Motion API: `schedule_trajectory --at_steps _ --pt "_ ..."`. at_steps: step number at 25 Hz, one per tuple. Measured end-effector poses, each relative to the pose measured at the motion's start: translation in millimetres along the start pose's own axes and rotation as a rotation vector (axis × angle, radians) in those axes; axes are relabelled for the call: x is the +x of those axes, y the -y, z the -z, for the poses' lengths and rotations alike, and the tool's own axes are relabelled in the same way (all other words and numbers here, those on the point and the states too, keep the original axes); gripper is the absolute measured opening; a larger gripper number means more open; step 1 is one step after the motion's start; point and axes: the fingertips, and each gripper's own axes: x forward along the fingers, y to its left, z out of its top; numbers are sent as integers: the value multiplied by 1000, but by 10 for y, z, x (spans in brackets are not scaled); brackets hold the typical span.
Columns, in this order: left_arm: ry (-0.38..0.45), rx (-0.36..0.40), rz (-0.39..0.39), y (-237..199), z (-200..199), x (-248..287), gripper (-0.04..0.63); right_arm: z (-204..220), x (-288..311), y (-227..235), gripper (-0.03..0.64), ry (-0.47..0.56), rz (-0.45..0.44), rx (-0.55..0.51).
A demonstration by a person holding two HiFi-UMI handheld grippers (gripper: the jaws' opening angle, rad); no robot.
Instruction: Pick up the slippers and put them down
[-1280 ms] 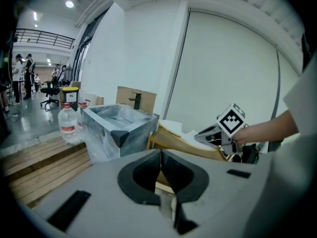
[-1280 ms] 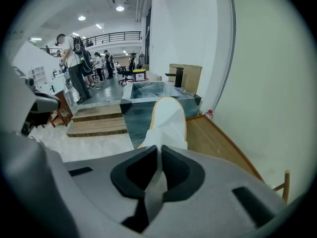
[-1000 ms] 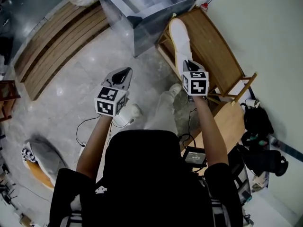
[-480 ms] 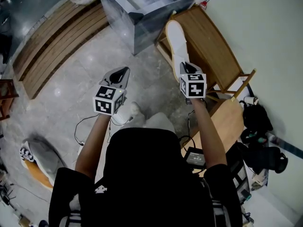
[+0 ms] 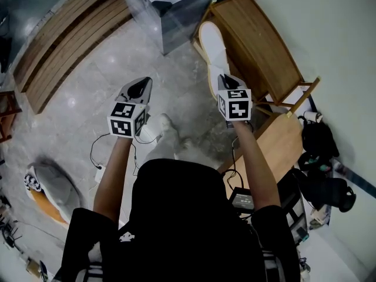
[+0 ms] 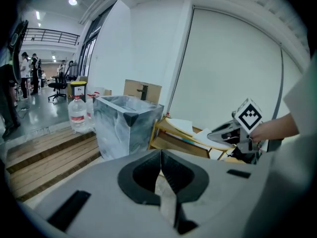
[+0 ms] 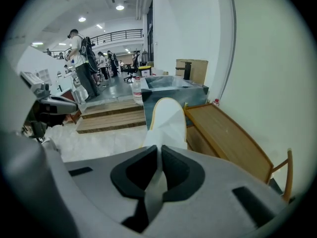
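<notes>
Right gripper (image 7: 159, 151): fingers clamped on near end of white slipper (image 7: 168, 117), which is held in the air over the floor (image 5: 176, 81), beside the wooden rack (image 5: 258, 40). Left gripper (image 6: 160, 155): fingers together, empty. Best to lower the slipper level and release only on contact. Since a second ago both grippers have drifted left in head view; grip unchanged.

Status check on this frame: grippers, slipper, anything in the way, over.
Left gripper shut, no slipper seen in it. Right gripper shut on white slipper, which sticks out ahead. Wooden rack close on its right, grey bin ahead.
</notes>
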Motion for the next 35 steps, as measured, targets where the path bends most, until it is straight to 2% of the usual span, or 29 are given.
schedule_trajectory --at_steps 15,21,31,35 --pt "-62 -85 -70 -287 875 251 6 686 439 -228 18 -57 -57 46" --pt "-74 -94 -57 -338 1319 657 6 965 809 -276 18 -56 -76 45" --pt "-60 -63 -47 -452 2072 1460 6 1540 1736 -457 18 -33 -154 -3" --pt "-61 -91 -39 -545 2409 1654 6 1842 2057 -586 18 -46 -187 -35"
